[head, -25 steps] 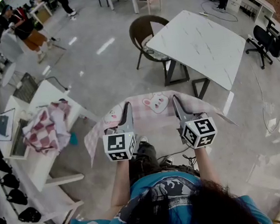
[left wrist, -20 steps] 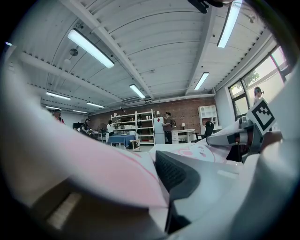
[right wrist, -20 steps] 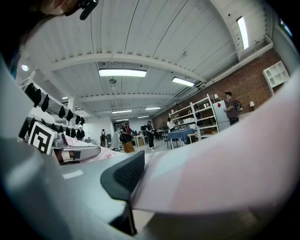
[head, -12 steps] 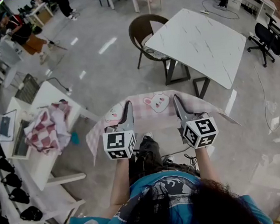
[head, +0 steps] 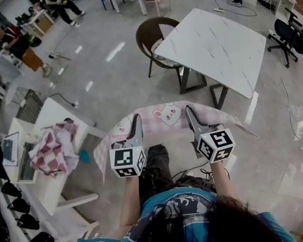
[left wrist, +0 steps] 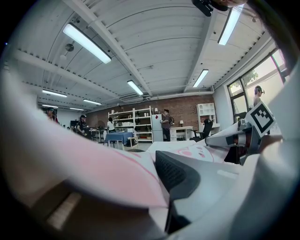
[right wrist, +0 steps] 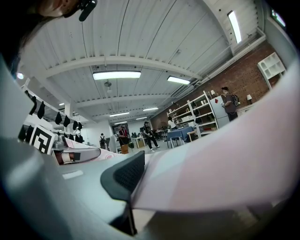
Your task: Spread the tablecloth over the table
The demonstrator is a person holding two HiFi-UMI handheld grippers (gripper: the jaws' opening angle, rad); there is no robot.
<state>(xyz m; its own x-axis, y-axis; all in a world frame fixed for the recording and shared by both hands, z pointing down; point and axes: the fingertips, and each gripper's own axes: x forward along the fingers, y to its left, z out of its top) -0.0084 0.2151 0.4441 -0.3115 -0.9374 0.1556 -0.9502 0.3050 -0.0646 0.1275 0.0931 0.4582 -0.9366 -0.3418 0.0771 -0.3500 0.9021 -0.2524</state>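
A pink checked tablecloth (head: 162, 117) with bunny prints hangs stretched between my two grippers at chest height. Its edge is pinched in my left gripper (head: 136, 118), which is shut on it, and my right gripper (head: 188, 109) is shut on the same edge further right. The cloth's ends droop past both grippers. In the left gripper view the tablecloth (left wrist: 93, 164) covers the left jaw and lies against the dark pad (left wrist: 176, 174). The right gripper view shows the tablecloth (right wrist: 225, 164) against its pad (right wrist: 123, 178). The white marble table (head: 214, 50) stands ahead to the right, bare.
A brown chair (head: 153, 35) is tucked at the marble table's left corner. To my left a white desk (head: 57, 115) carries a heap of checked cloth (head: 51, 152). An office chair (head: 287, 41) stands far right. People stand at the room's far end.
Both grippers have carried the stretched cloth a little forward toward the marble table. Their hold on the cloth looks the same.
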